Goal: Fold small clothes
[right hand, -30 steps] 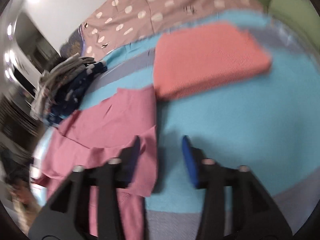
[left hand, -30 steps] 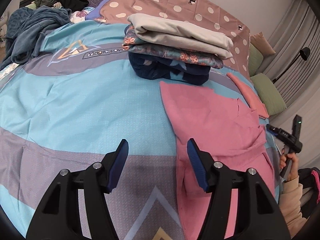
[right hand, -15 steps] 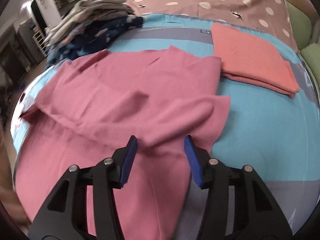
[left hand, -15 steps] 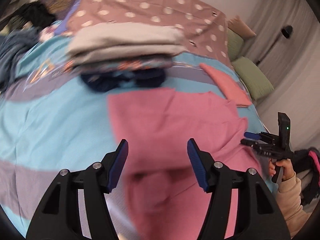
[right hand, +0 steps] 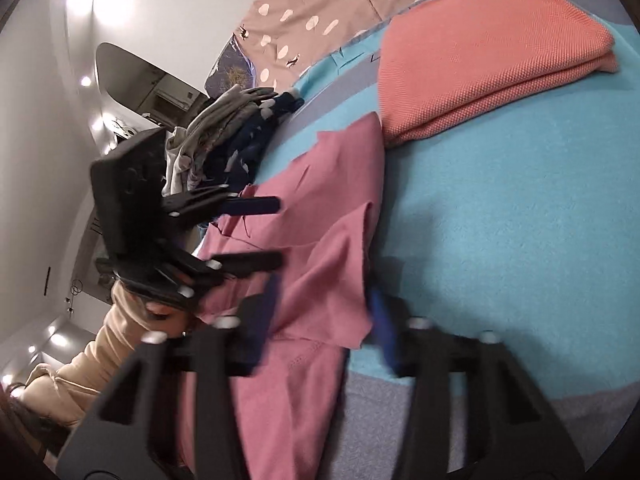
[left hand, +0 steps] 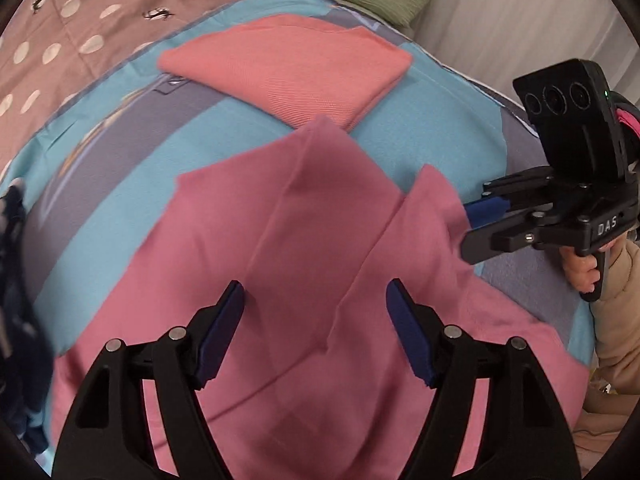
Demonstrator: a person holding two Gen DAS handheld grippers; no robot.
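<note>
Only the right wrist view shows the stack of folded clothes [right hand: 240, 128] at 10 o'clock. The rumpled pink cotton garment [left hand: 304, 280] lies creased on the bed [left hand: 432, 128]; left tongs [left hand: 316, 320] and right tongs [right hand: 324, 320] both gape wide.

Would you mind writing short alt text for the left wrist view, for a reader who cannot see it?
An open left hand-held gripper hovers over a pink garment spread on a blue and grey bedspread. The right hand-held gripper meets the garment's right edge, and a folded coral garment lies beyond.
</note>
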